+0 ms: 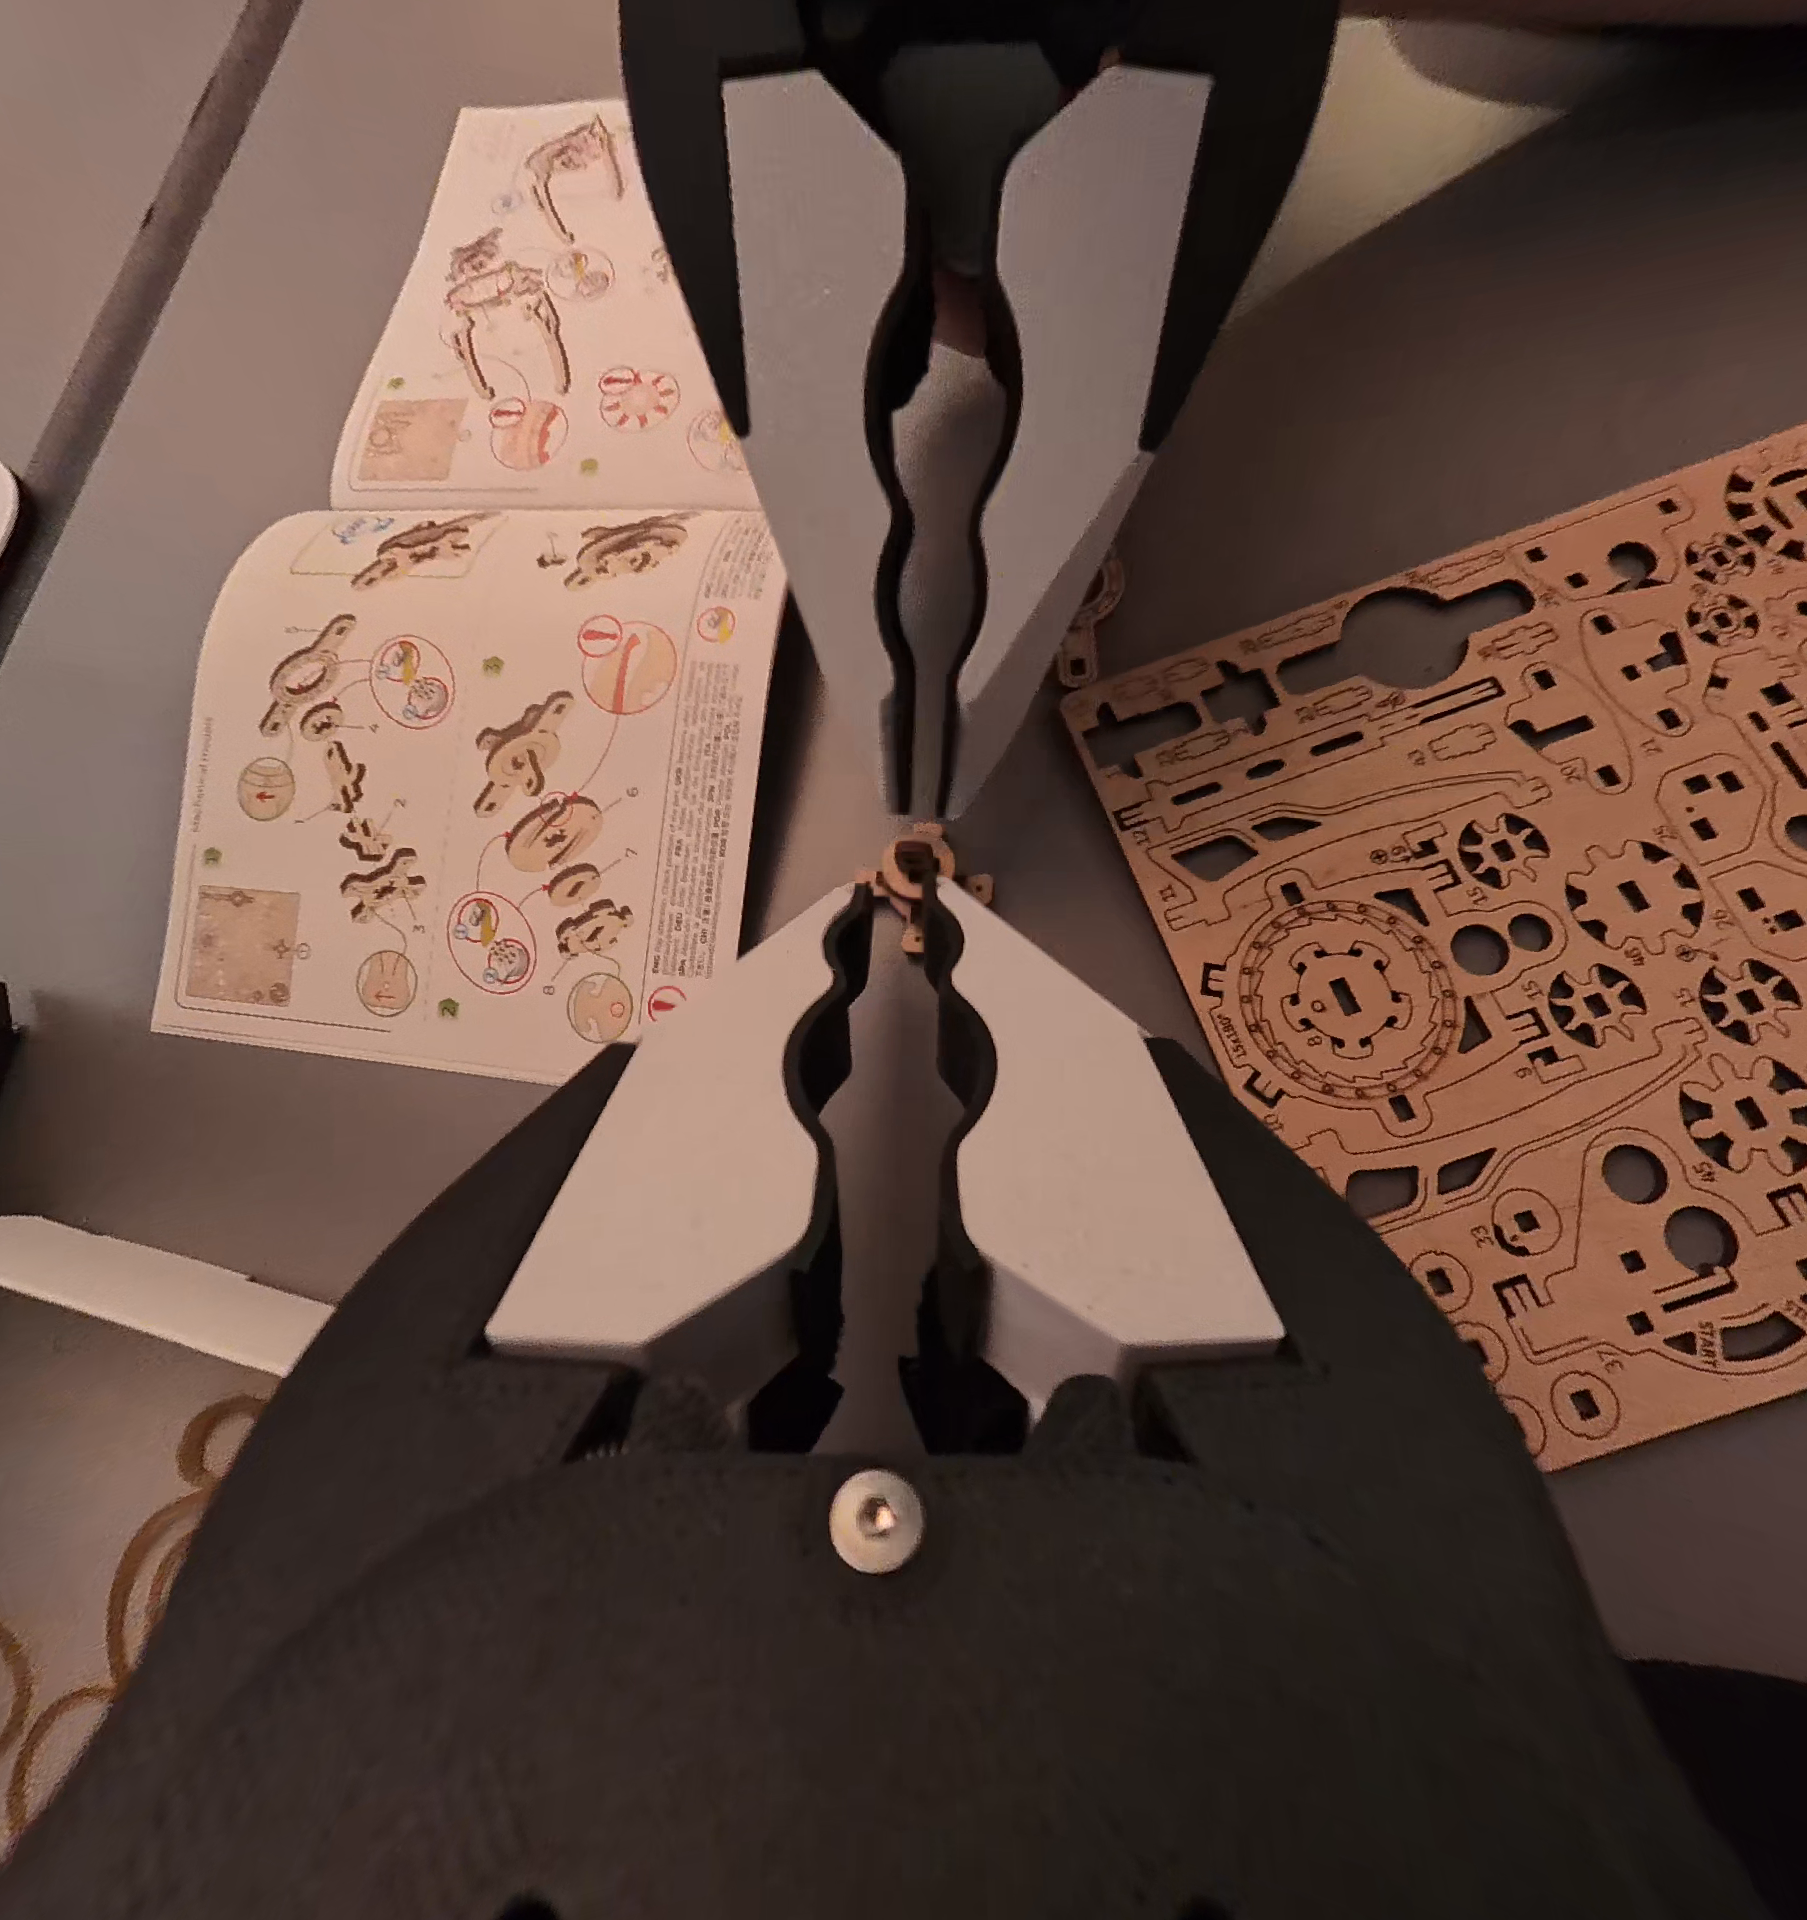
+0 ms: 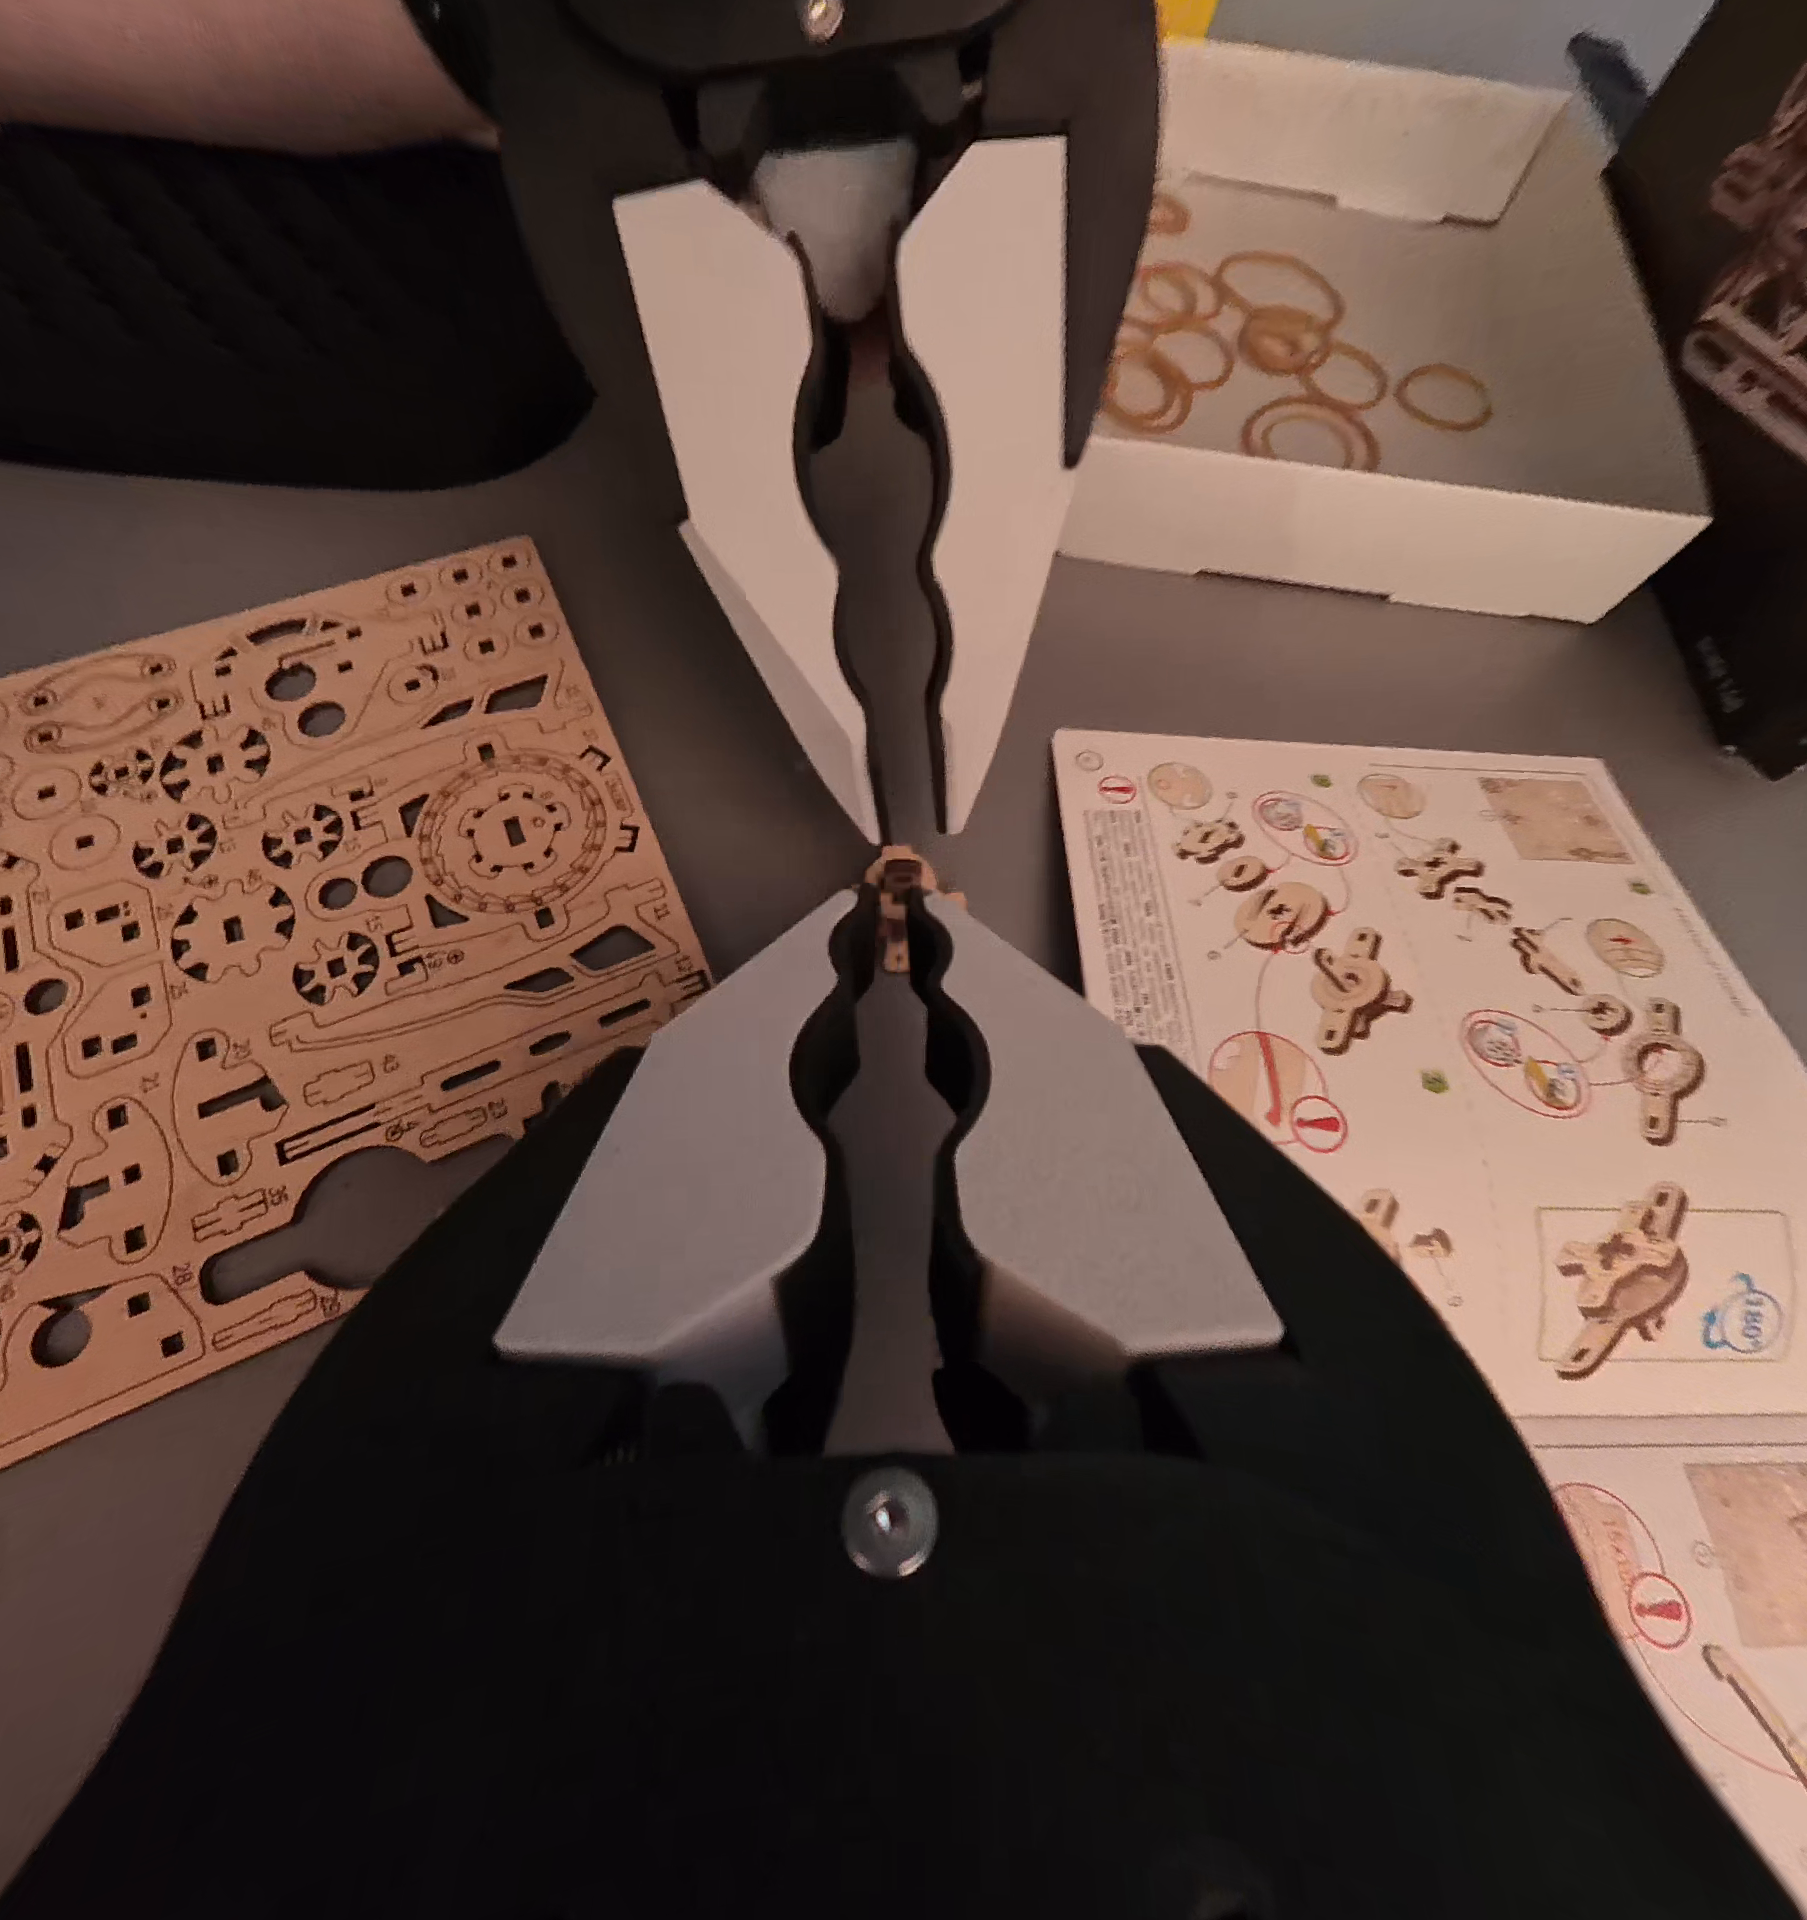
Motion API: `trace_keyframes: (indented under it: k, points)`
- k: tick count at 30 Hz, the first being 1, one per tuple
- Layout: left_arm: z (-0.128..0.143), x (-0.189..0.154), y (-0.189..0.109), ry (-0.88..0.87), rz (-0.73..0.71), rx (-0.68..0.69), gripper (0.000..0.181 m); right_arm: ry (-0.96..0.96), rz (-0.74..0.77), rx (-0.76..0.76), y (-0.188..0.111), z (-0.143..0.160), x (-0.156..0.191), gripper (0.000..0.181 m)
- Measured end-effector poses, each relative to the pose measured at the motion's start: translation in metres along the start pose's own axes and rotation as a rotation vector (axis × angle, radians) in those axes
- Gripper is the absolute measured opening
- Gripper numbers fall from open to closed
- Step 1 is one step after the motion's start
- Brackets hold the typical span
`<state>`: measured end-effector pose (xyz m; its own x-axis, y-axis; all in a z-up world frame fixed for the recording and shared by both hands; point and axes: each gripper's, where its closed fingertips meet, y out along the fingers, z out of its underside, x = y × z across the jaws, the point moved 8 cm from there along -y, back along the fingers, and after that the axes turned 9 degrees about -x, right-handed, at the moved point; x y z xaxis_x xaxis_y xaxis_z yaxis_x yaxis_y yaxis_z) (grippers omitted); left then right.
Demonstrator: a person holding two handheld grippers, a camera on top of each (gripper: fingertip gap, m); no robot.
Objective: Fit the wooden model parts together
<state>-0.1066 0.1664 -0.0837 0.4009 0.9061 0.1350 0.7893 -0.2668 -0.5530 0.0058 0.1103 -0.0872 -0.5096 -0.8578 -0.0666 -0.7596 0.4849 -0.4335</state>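
in the left wrist view, the left gripper [image 1: 904, 914] was seen pinched on a small wooden assembly [image 1: 914, 868], held above the grey table [image 1: 255, 1143] at the middle of the frame. the right gripper [image 1: 920, 821] was pointed in from the opposite side, its tips pressed nearly together and touching the far edge of the same assembly; whether anything was gripped there could not be told. a laser-cut wooden sheet [image 1: 1501, 987] was laid flat to the right, an open instruction booklet [image 1: 483, 748] to the left, and rubber bands [image 1: 5, 1704] were seen at the lower left. in the right wrist view, the right gripper [image 2: 894, 914] was shown clamped on the wooden assembly [image 2: 897, 883], with the left gripper [image 2: 909, 826] met tip to tip against it. the wooden sheet [image 2: 255, 935] was placed to the left, the booklet [image 2: 1450, 1039] to the right, and a white box [image 2: 1398, 540] with rubber bands [image 2: 1283, 343] inside was set beyond it.
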Motion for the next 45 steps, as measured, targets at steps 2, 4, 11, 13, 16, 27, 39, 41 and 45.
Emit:
trace_keyframes:
  k: [2,4,11,13,16,27,39,41,45]
  points:
    - [0.000,0.001,-0.001,0.010,0.000,-0.016,0.006,0.006,0.020,-0.029,-0.001,-0.001,-0.003,0.008]
    - [0.001,0.000,0.000,0.022,0.005,-0.022,0.005,-0.004,0.021,-0.032,0.000,0.000,-0.003,0.009]
    - [0.004,-0.002,0.003,0.034,0.022,-0.030,0.004,-0.002,-0.001,-0.017,0.008,0.004,0.000,0.011]
    - [0.003,-0.002,0.003,0.033,0.019,-0.036,0.004,-0.006,0.001,-0.017,0.009,0.003,0.000,0.012]
    - [0.002,-0.001,0.002,0.032,0.018,-0.045,0.004,0.005,0.005,-0.020,0.009,0.004,0.000,0.011]
    - [0.004,-0.001,0.004,0.020,0.014,-0.052,0.000,0.025,-0.003,-0.027,0.010,0.004,-0.001,0.011]
    - [0.003,-0.003,0.004,0.028,-0.006,-0.037,0.000,0.051,0.001,0.033,0.010,0.002,0.000,0.011]
    - [0.003,-0.004,0.004,0.027,-0.006,-0.039,0.000,0.058,-0.001,0.035,0.010,0.002,0.000,0.011]
    - [0.003,-0.004,0.004,0.030,-0.011,-0.036,0.000,0.061,-0.008,0.033,0.010,0.002,0.000,0.011]
